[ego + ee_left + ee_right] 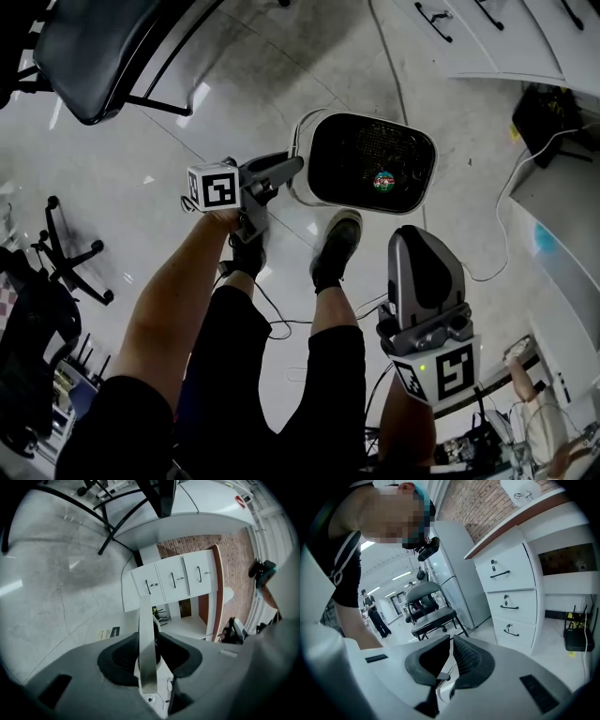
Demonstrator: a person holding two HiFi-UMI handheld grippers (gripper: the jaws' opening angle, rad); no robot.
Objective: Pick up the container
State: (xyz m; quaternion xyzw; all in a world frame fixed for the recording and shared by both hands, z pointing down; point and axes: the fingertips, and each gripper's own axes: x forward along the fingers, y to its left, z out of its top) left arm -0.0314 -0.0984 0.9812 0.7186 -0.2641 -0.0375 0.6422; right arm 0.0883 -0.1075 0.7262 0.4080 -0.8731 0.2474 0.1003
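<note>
**While one rim bears it all, the container (370, 161) may slip**

Your left gripper (292, 169) clamps the rim, holding it off the floor (141, 141) by your shoe (339, 239). Your right gripper (451, 644) is all but closed, empty. Any swing could work the thin rim out of that grip.

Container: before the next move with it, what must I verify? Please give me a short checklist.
1. Left tool grips container: ok; its white edge stands clamped between the jaws.
2. Right tool free: ok; jaws together, nothing between them.
3. Container off the floor: cannot tell.
4. Colourful item inside container secured: cannot tell.
5. Shoe away from container: not ok; they look close together in the head view.
</note>
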